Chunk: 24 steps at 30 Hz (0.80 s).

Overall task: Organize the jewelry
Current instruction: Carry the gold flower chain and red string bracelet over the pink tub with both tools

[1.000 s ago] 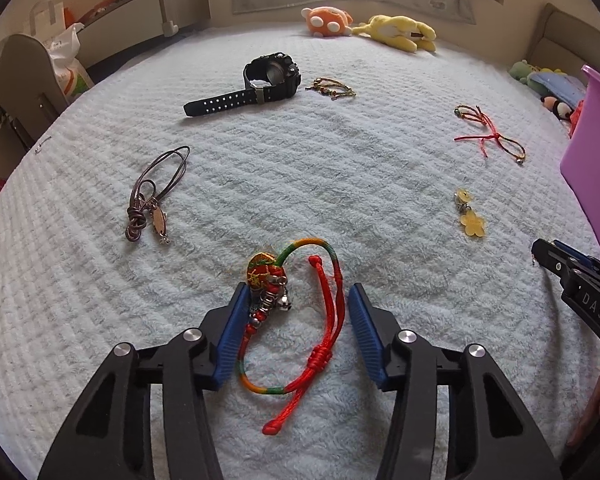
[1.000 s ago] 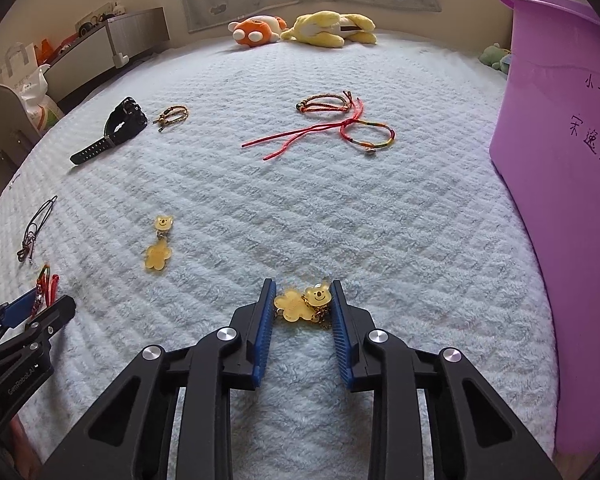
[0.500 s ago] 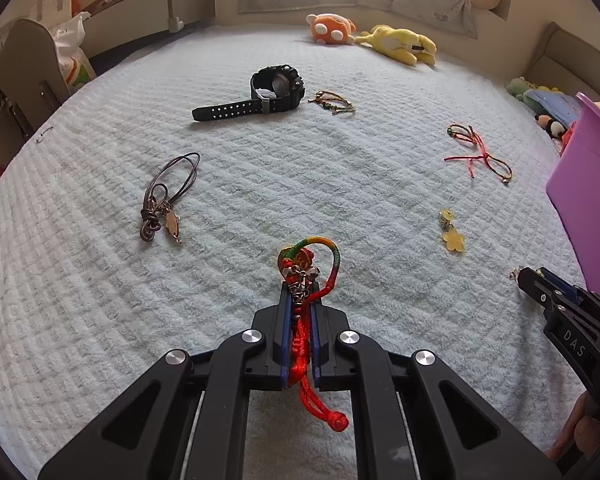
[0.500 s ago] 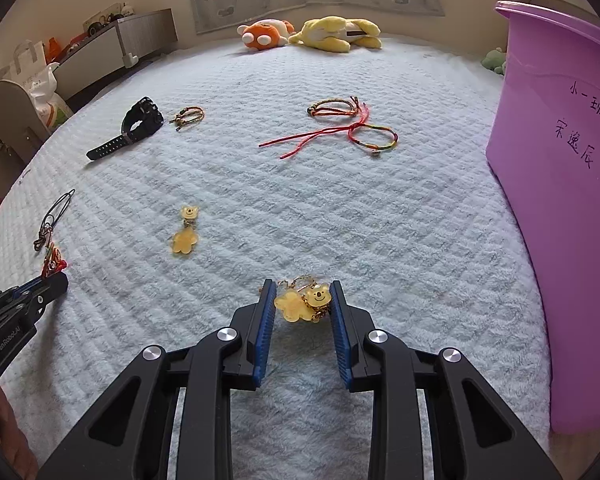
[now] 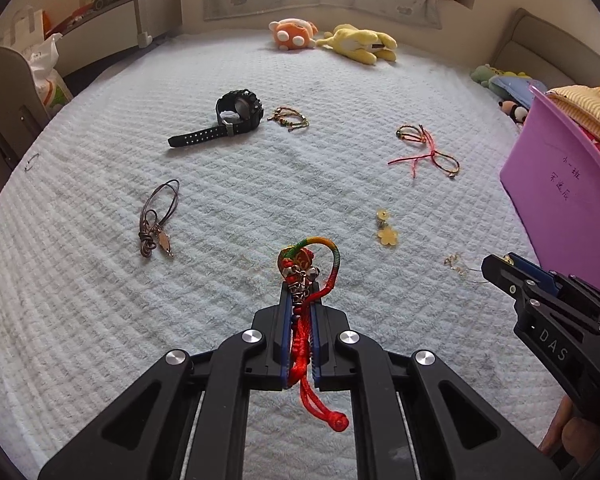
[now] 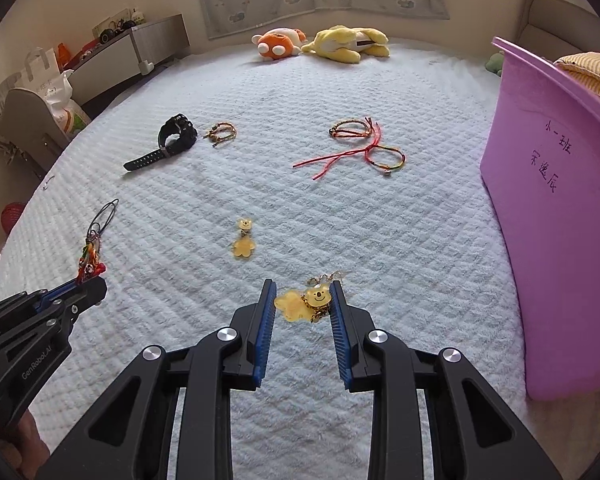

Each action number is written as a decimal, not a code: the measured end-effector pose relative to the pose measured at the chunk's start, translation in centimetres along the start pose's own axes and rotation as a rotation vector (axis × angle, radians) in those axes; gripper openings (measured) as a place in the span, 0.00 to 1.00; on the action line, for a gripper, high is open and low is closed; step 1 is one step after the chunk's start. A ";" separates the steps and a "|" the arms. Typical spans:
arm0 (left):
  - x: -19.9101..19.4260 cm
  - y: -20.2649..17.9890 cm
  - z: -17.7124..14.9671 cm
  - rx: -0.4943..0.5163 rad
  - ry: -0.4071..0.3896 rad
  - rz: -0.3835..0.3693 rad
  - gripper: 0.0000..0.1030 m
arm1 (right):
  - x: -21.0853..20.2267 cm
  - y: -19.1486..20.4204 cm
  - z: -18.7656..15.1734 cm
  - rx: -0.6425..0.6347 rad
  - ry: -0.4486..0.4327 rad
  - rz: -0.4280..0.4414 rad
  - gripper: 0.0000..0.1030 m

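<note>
Left claw clenched on red braided bracelet, clear of the bed. Right claw grasping yellow bear charm.

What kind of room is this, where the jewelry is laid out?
Most likely a child's bedroom. The jewelry lies on a wide quilted bedspread, stuffed toys sit at its far edge below a window ledge, and a padded headboard rises behind the purple bin.

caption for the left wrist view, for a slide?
Left claw shut on red braided bracelet above the white bedspread.
</note>
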<state>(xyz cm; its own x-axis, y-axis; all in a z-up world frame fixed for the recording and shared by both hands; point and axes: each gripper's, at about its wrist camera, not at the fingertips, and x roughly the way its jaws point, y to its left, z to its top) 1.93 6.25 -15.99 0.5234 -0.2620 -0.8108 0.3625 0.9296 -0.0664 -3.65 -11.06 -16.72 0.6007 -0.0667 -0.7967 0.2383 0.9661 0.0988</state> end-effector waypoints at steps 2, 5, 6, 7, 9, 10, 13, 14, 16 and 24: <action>-0.9 -0.3 0.7 0.011 0.003 -0.010 0.08 | -1.3 0.2 0.4 0.008 -0.001 0.002 0.25; -2.4 -0.6 1.5 0.032 0.011 -0.029 0.08 | -3.2 0.2 1.0 0.029 0.001 0.006 0.25; -2.9 -0.7 1.8 0.038 0.014 -0.036 0.08 | -4.0 0.2 1.3 0.033 -0.002 0.004 0.25; -3.5 -0.9 2.0 0.044 0.017 -0.042 0.08 | -4.7 0.2 1.5 0.035 -0.004 0.000 0.25; -4.6 -1.1 2.5 0.060 0.022 -0.053 0.08 | -6.1 0.1 2.1 0.040 -0.006 -0.004 0.25; -5.1 -1.2 2.7 0.070 0.024 -0.058 0.08 | -6.7 0.1 2.4 0.044 -0.008 -0.006 0.25; -6.9 -1.6 3.5 0.096 0.034 -0.077 0.08 | -9.1 0.2 3.4 0.047 -0.015 -0.018 0.25; -7.6 -1.8 3.8 0.104 0.036 -0.083 0.08 | -9.9 0.1 3.7 0.049 -0.018 -0.022 0.25; -8.9 -2.1 4.6 0.122 0.036 -0.098 0.08 | -11.6 -0.1 4.4 0.063 -0.027 -0.030 0.25; -14.7 -3.8 8.1 0.191 0.020 -0.154 0.08 | -18.4 -0.3 7.8 0.129 -0.066 -0.040 0.25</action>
<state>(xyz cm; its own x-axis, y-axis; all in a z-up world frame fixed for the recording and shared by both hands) -0.93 4.48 0.89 0.4356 -0.3899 -0.8114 0.5773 0.8125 -0.0805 -8.86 -12.10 2.52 0.6367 -0.1255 -0.7608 0.3572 0.9224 0.1468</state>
